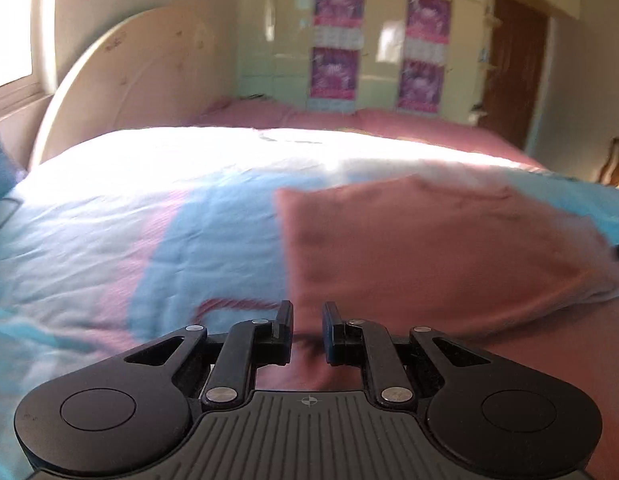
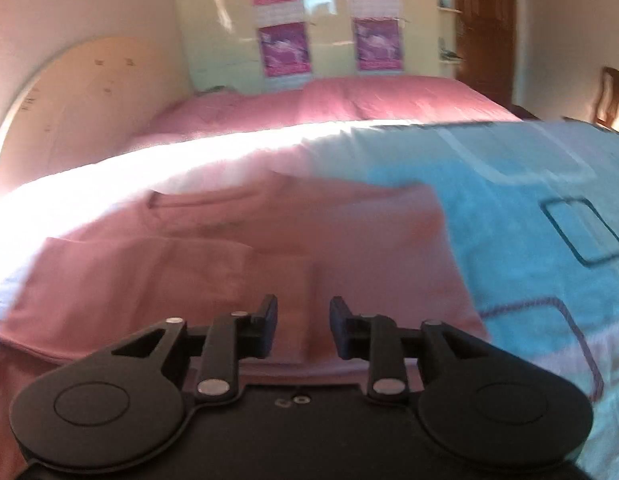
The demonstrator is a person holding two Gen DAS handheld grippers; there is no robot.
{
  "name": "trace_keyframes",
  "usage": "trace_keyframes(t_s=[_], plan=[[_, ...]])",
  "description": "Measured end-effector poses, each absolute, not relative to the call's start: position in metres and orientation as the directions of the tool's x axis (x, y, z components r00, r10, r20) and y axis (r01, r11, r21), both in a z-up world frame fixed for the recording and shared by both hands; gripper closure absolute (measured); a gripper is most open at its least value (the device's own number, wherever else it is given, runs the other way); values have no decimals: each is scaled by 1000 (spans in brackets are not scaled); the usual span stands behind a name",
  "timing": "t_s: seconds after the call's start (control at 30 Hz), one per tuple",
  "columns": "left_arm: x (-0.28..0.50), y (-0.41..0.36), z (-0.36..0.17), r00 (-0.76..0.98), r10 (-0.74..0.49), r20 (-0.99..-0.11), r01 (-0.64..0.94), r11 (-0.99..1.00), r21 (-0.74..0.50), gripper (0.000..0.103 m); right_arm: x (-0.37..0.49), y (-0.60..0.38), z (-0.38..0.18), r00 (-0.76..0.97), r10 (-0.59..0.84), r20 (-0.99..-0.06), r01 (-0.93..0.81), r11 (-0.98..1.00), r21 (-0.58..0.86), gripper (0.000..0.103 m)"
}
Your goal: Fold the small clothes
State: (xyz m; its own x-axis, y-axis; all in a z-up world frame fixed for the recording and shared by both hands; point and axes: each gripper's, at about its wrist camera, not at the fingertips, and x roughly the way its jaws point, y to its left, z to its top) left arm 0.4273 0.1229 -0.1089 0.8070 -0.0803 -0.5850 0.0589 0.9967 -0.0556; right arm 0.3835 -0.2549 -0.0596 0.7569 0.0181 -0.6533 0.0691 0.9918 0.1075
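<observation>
A small pink garment (image 1: 429, 256) lies on the blue, white and pink bedcover (image 1: 149, 220). My left gripper (image 1: 307, 314) sits at the garment's near left edge. Its jaws are almost together, with pink cloth creased in the narrow gap. In the right wrist view the same pink garment (image 2: 269, 240) is spread flat, with a folded flap on its left part. My right gripper (image 2: 303, 308) hovers over the garment's near edge. It is open, and the cloth shows below the gap without being pinched.
The bedcover (image 2: 529, 200) stretches to the right. Behind it are pink pillows (image 2: 349, 100) and a curved cream headboard (image 1: 141, 72). A wardrobe with purple posters (image 1: 337, 40) and a brown door (image 1: 513, 64) stand at the back. A window (image 1: 9, 28) throws glare across the bed.
</observation>
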Motion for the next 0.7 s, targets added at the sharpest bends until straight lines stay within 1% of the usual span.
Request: trace_keyframes(t_s=[0.07, 0.13, 0.2, 0.23, 0.27, 0.3, 0.33, 0.37, 0.43, 0.5, 0.53, 0.57, 0.6, 0.63, 0.7], plan=[[436, 98, -110, 797, -134, -590, 112, 991, -73, 90, 392, -238, -62, 744, 65, -665, 13, 994, 112, 83], [444, 74, -112, 784, -176, -595, 163, 984, -77, 90, 403, -219, -72, 709, 116, -696, -45, 992, 120, 84], [452, 52, -119, 758, -205, -619, 207, 976, -69, 80, 404, -201, -80, 678, 142, -721, -105, 990, 97, 86], [456, 45, -126, 744, -206, -635, 222, 973, -55, 67, 403, -196, -84, 674, 134, -727, -121, 990, 70, 85], [458, 41, -132, 732, -197, -652, 226, 973, -39, 64, 401, -195, -87, 669, 119, -733, -123, 991, 49, 90], [459, 41, -138, 719, -187, -670, 226, 974, -30, 64, 399, -198, -91, 662, 104, -742, -115, 993, 37, 96], [456, 43, -142, 719, -201, -665, 231, 972, -44, 64, 396, -207, -93, 661, 90, -745, -86, 995, 44, 103], [453, 47, -143, 722, -217, -657, 235, 970, -62, 64, 392, -217, -93, 661, 87, -745, -54, 996, 68, 103], [452, 47, -142, 719, -222, -659, 249, 967, -53, 64, 391, -229, -94, 653, 129, -746, -37, 990, 138, 103], [455, 42, -139, 710, -213, -671, 257, 966, -34, 63, 394, -221, -96, 639, 134, -758, -70, 991, 116, 103], [458, 42, -135, 703, -215, -678, 258, 965, -39, 63, 396, -217, -94, 644, 132, -753, -74, 991, 110, 100], [462, 44, -128, 707, -226, -670, 260, 964, -51, 63, 397, -217, -90, 662, 137, -737, -72, 990, 119, 92], [465, 48, -121, 721, -228, -655, 261, 964, -49, 63, 399, -218, -84, 682, 140, -718, -65, 989, 132, 87], [470, 49, -116, 735, -219, -642, 261, 965, -31, 63, 402, -219, -79, 702, 130, -700, -55, 990, 130, 80], [490, 56, -109, 756, -190, -626, 246, 969, 3, 63, 415, -225, -76, 716, 99, -691, -39, 994, 102, 82]])
